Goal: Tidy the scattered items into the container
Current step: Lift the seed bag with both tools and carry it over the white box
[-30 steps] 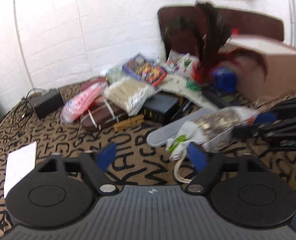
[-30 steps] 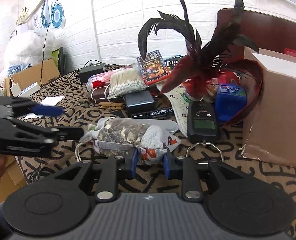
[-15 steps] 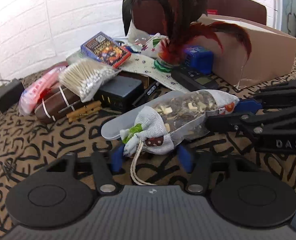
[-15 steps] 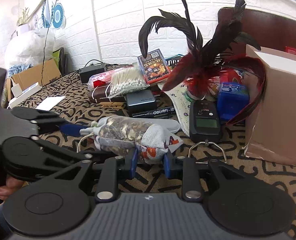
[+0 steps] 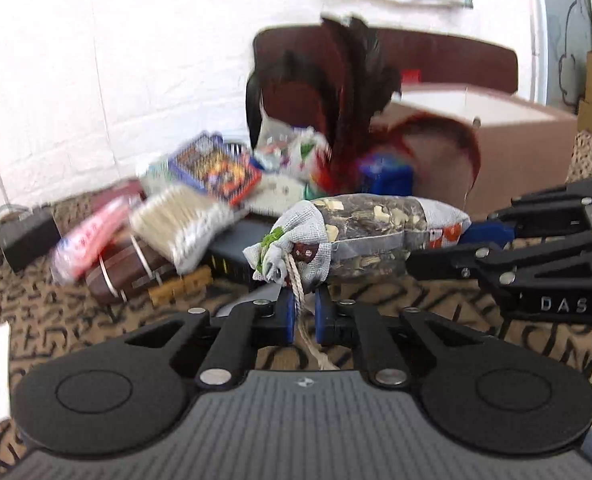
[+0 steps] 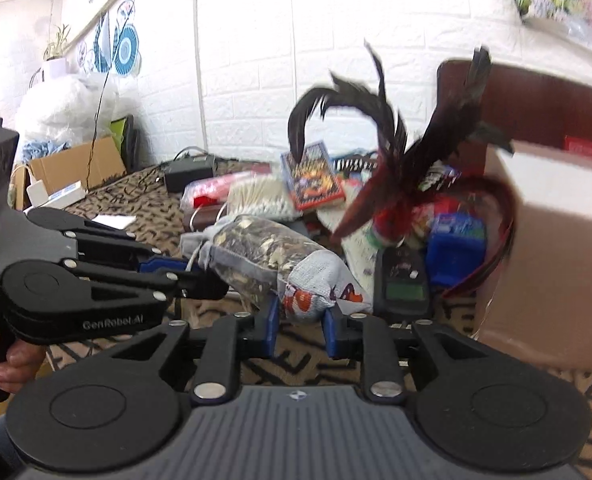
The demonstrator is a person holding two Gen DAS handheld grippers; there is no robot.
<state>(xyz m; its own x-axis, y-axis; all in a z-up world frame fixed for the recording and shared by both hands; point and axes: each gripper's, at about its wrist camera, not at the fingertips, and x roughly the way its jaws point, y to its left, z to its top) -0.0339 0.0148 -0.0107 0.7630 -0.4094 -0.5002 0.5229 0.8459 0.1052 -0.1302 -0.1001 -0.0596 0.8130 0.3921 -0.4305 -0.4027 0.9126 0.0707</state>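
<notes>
Lying level, the pouch [image 5: 370,236] spans both clamped grippers: left gripper [image 5: 304,316] at tied end, right gripper [image 6: 299,322] opposite.

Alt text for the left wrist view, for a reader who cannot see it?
The left claw pinches the drawstring end of a cloth pouch while the right claw holds its other end, above a cluttered patterned table with a cardboard box behind.

Both grippers [image 5: 304,314] [image 6: 298,322] clamped, facing.

Coarse grey cloth pouch [image 5: 360,236]
</notes>
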